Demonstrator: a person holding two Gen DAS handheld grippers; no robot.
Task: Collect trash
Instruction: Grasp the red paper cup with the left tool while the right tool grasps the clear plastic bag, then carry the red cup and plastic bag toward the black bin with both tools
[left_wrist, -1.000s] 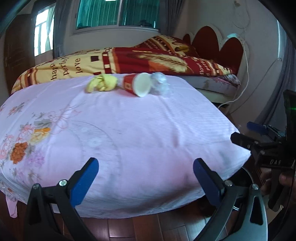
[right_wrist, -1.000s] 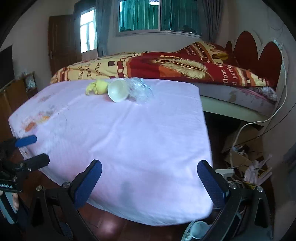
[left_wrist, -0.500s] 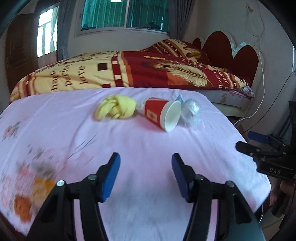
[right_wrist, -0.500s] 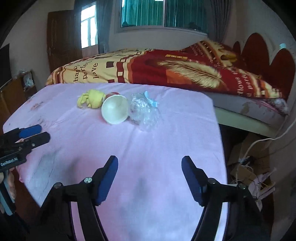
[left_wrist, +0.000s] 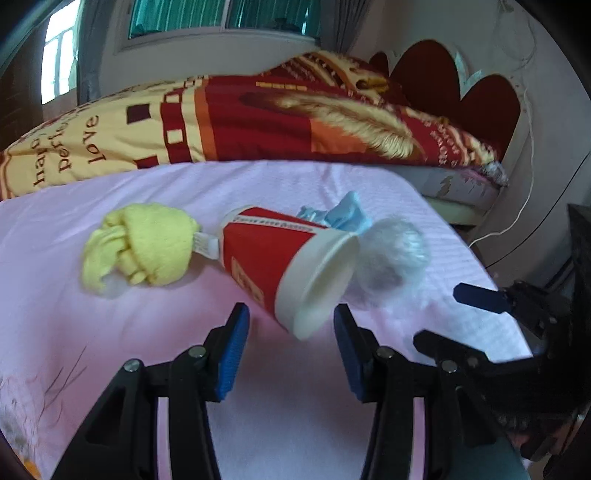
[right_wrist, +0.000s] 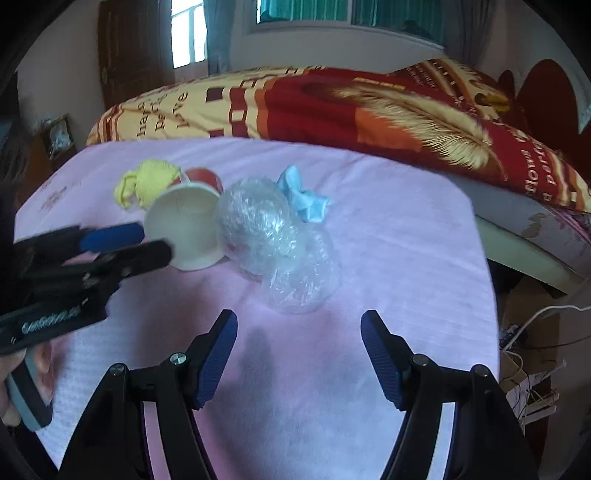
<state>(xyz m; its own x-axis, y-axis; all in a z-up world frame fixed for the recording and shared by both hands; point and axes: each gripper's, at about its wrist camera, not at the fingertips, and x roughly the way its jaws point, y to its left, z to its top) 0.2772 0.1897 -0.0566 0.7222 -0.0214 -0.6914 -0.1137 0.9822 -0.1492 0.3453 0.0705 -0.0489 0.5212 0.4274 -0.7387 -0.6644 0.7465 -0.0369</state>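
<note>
I have both tongs over the pink sheet-covered bed (left_wrist: 280, 424), and I take the red paper cup with the white inside (left_wrist: 280, 266) as my landmark. It lies on its side, open mouth turned toward my left tongs (left_wrist: 291, 343), whose blue-padded jaws have just been closing. They stand part open, one pad on each side of the cup's rim just in front of it, and I see no pad pressing on the cup, so nothing is gripped there.

Against the cup's closed base lies a crumpled yellow cloth with a white tag (left_wrist: 140, 247). On the cup's mouth side, touching or nearly touching the rim, sits a crumpled ball of clear plastic wrap (right_wrist: 258, 229), with a second clear lump joined to it (right_wrist: 299, 280) on the side nearer my right tongs (right_wrist: 299, 350). Behind the cup and the wrap is a small crumpled light-blue piece (right_wrist: 303, 195); I cannot tell whether it is paper or plastic.

My right tongs are open wide, with bare pink sheet between the pads, and the nearer clear lump lies just ahead of them, untouched. In the right wrist view the left tongs (right_wrist: 147, 243) reach in beside the cup's white mouth, held by a hand (right_wrist: 33, 373) at the frame edge.

Beyond the cup, a red and yellow patterned quilt with a feather print (left_wrist: 295, 122) lies across another bed with a dark red scalloped headboard (left_wrist: 461, 81)
</note>
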